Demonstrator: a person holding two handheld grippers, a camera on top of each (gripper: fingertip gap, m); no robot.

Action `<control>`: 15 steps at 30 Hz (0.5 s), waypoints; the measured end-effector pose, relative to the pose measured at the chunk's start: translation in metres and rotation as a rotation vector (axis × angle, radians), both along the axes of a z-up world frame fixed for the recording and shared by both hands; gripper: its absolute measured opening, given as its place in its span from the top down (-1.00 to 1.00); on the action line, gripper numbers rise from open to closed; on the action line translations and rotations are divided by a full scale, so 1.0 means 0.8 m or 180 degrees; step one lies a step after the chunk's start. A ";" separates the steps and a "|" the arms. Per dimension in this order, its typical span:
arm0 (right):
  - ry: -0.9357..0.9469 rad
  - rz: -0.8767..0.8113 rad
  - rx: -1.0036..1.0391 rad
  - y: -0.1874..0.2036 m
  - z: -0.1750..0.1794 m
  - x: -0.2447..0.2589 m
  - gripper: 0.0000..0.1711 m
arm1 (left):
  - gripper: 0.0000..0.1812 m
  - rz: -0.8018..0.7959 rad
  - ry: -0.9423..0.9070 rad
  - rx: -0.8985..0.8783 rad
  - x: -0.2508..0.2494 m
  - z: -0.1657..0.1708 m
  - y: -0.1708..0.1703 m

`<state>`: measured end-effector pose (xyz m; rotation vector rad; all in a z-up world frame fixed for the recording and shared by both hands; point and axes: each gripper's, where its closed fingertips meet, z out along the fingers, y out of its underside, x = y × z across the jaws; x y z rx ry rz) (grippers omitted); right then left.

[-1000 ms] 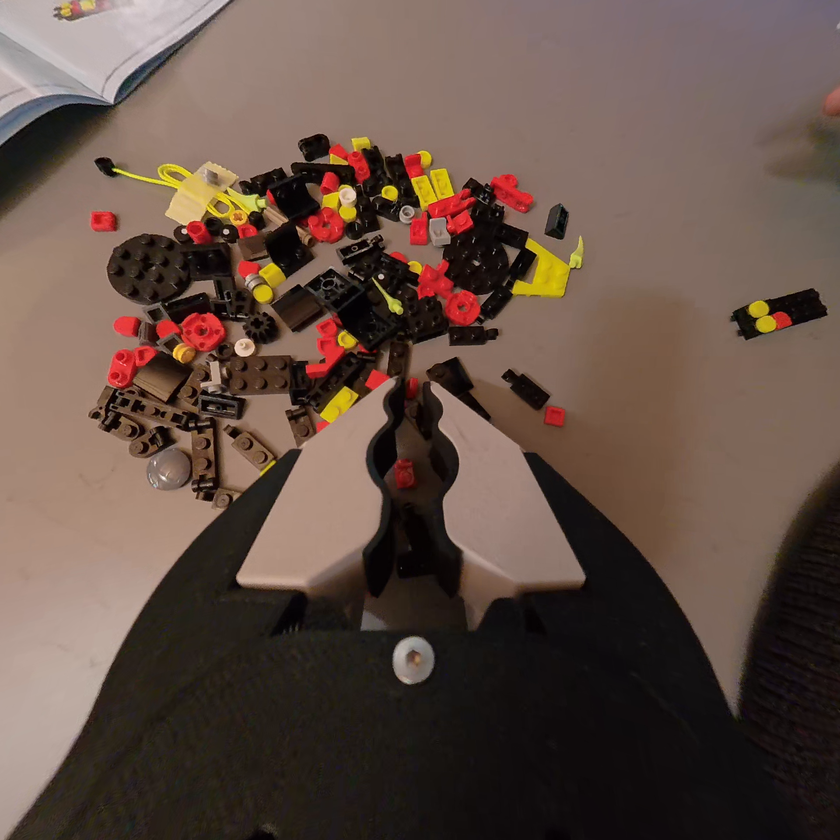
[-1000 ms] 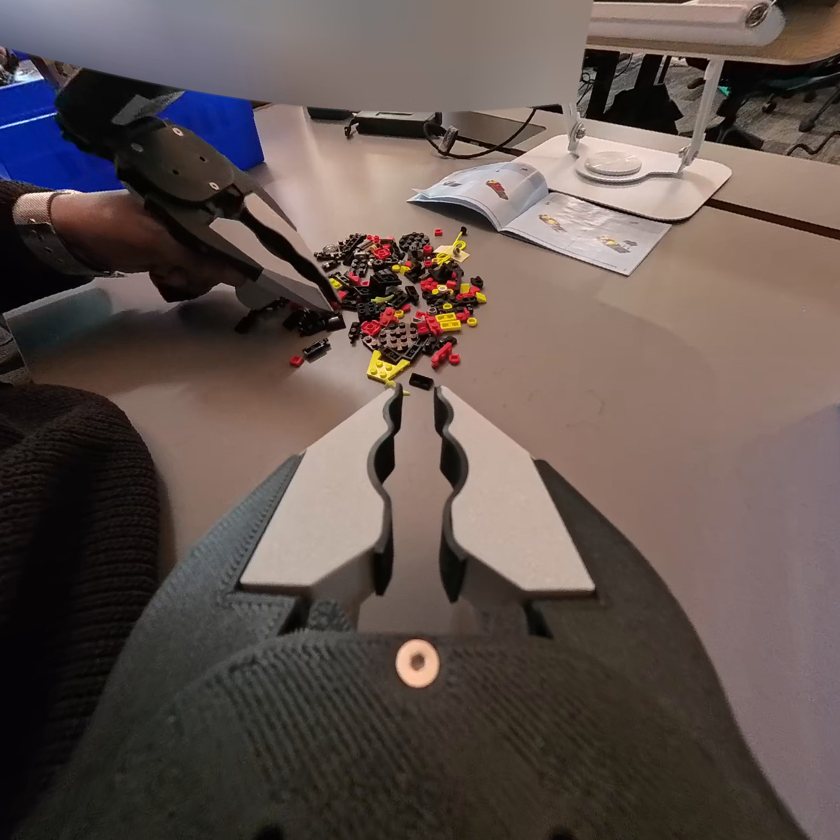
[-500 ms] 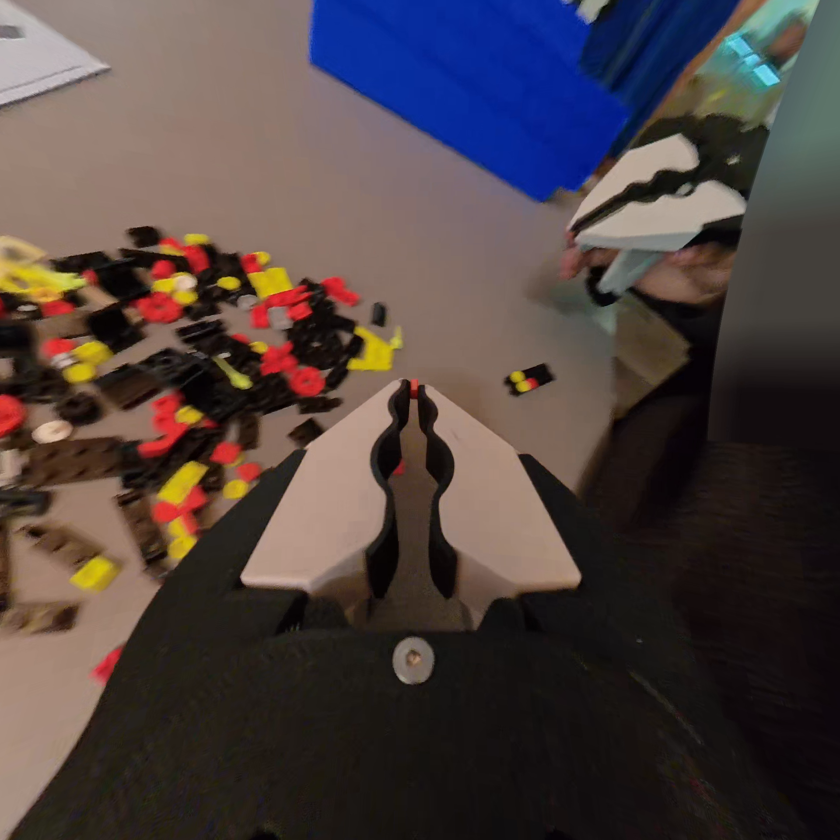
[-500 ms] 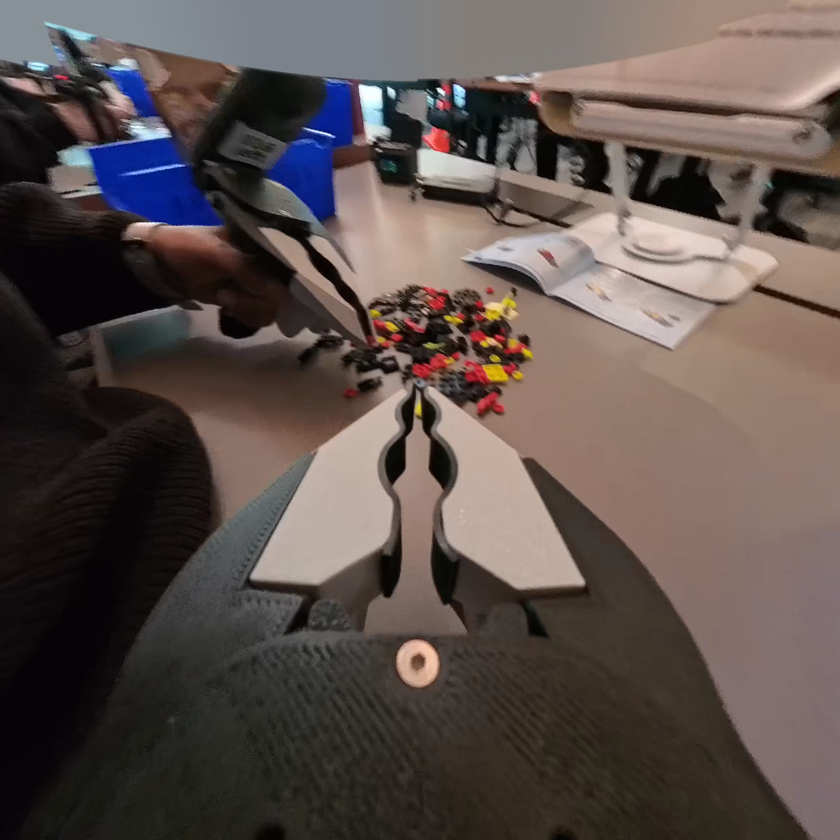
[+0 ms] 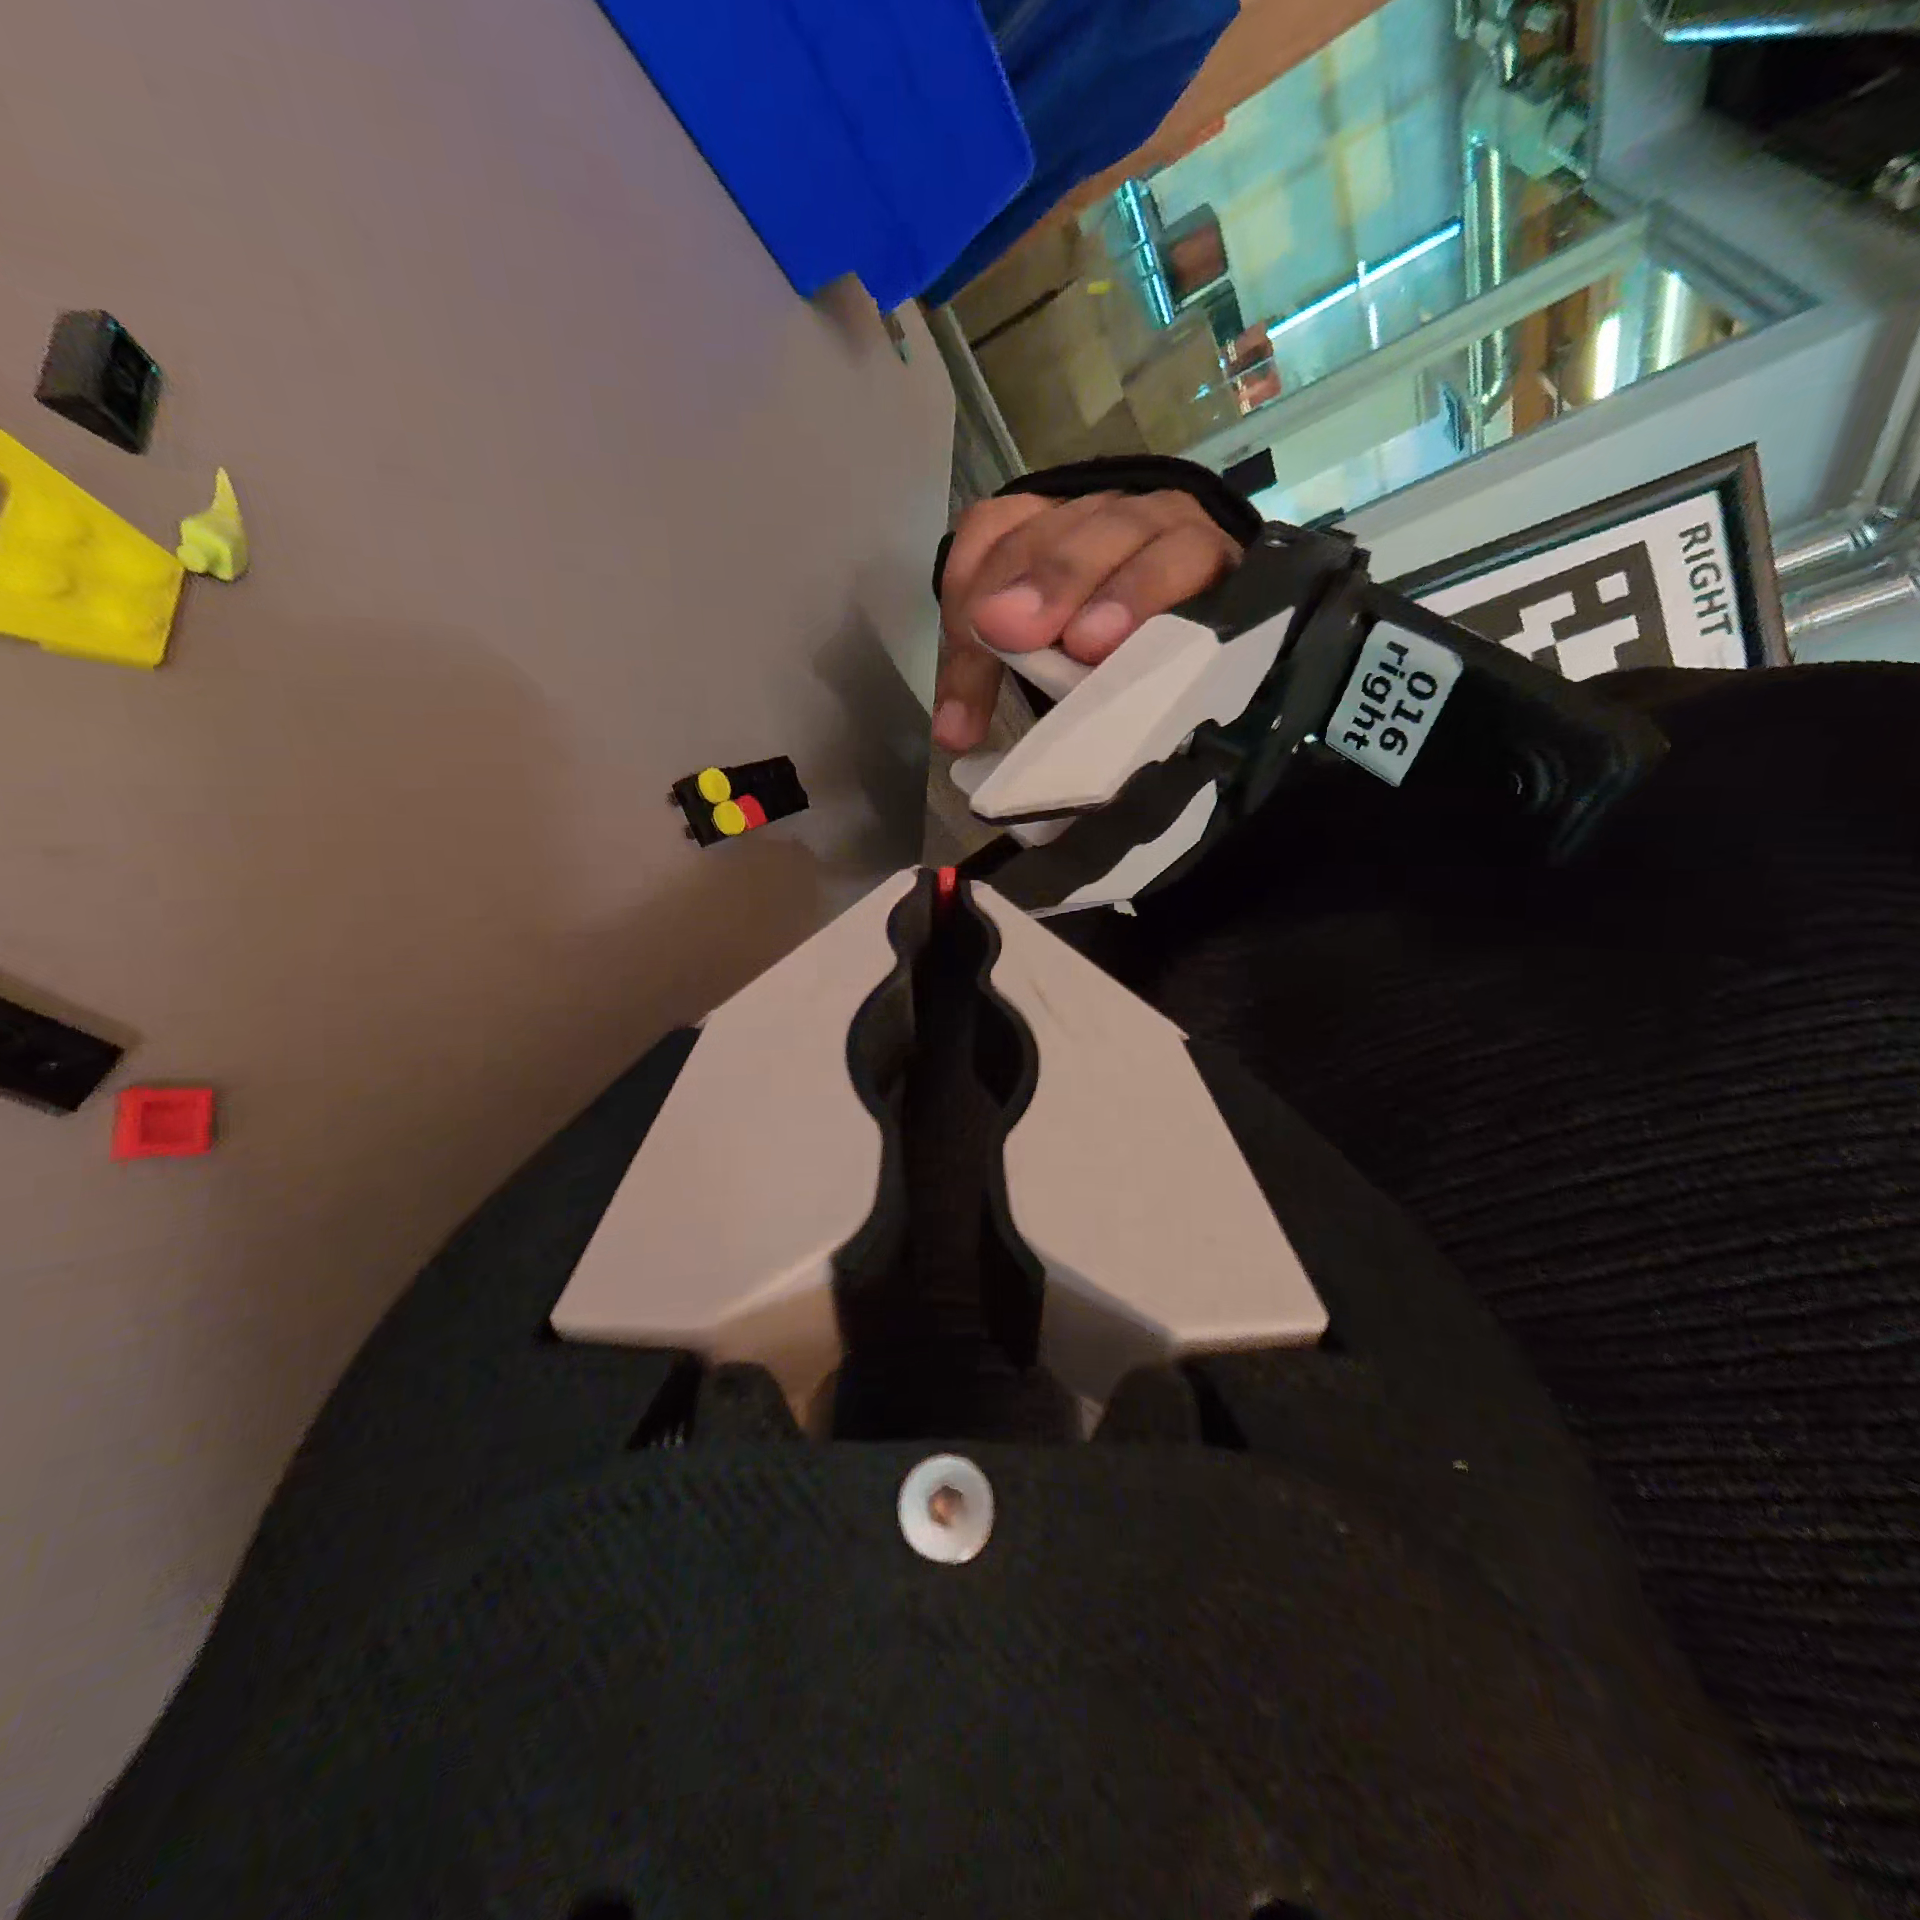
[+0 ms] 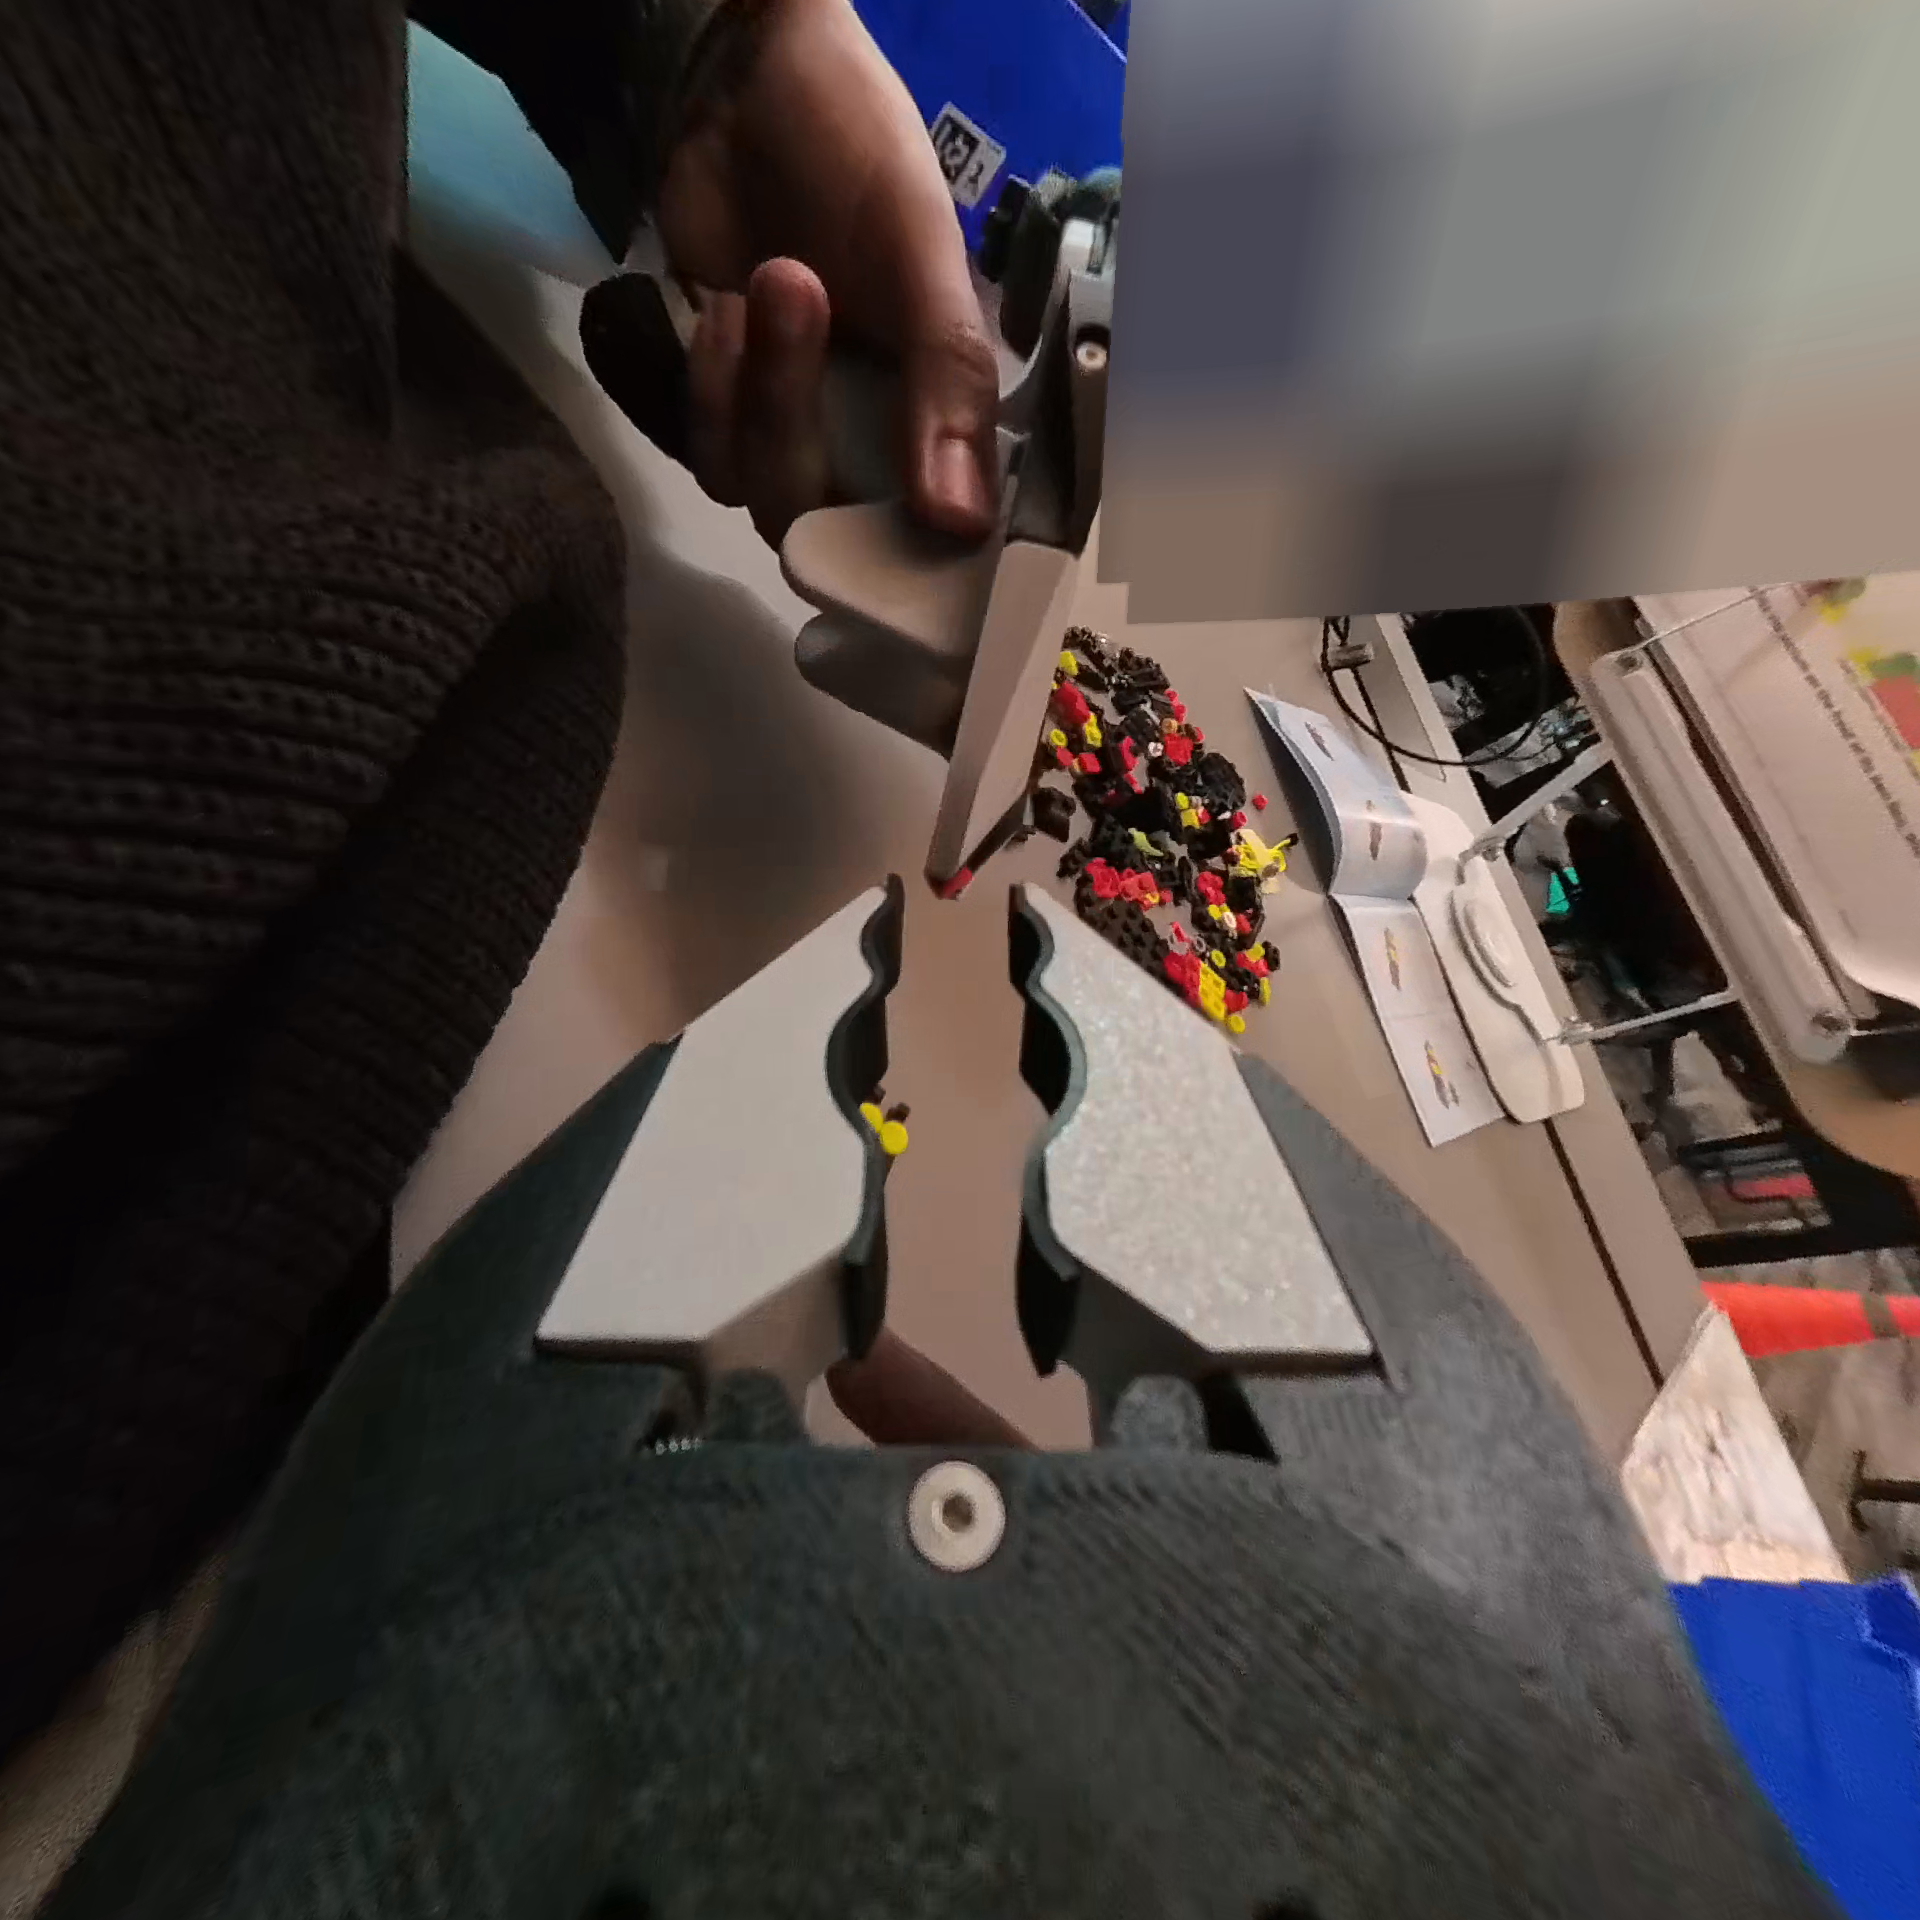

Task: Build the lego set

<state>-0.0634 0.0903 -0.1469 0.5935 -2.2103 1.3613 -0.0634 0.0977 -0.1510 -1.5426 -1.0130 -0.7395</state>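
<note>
The left claw (image 5: pixel 943 888) is clamped on a small red piece (image 5: pixel 947 883), which shows only as a sliver of red right at its tips, held up off the counter (image 5: pixel 468 520). In the right wrist view the same left claw (image 6: pixel 951 881) comes down from 12 o'clock, its long axis running steeply from the hand (image 6: pixel 831 343) above to the tips below, and the red piece (image 6: pixel 954 883) pokes out at its very end.

The right claw (image 6: pixel 956 909) stands apart, with a clear gap between its tips. The red piece sits just beyond that gap, at 12 o'clock from it and nearly centred on the opening, close but not yet between the fingers. This is the relation the coming move seems to turn on: the two claws meet tip to tip, roughly at right angles, and the right one looks set to take or steady the piece.

The small black sub-assembly (image 5: pixel 740 800) with yellow and red studs lies flat on the counter at about 10 o'clock from the left claw, well clear of both. In the right wrist view it peeks out low between the right claw's fingers as yellow dots (image 6: pixel 885 1127). The main pile of loose pieces (image 6: pixel 1153 821) lies at 1 o'clock from the right claw, beside the open instruction booklet (image 6: pixel 1382 894). A red tile (image 5: pixel 164 1122) and a yellow wedge plate (image 5: pixel 73 571) lie apart at 9 and 10 o'clock in the left wrist view
</note>
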 end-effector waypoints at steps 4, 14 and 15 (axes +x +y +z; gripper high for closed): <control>0.0136 0.0033 0.0099 0.000 -0.007 0.003 0.80 | 1.00 -0.0077 -0.0013 -0.0002 0.006 -0.001 0.004; 0.0266 0.0115 0.0181 -0.001 -0.012 0.012 0.91 | 1.00 -0.0145 -0.0039 -0.0016 0.014 -0.004 0.011; 0.0253 0.0121 0.0192 -0.001 -0.011 0.013 0.91 | 1.00 -0.0150 -0.0046 -0.0003 0.014 -0.004 0.011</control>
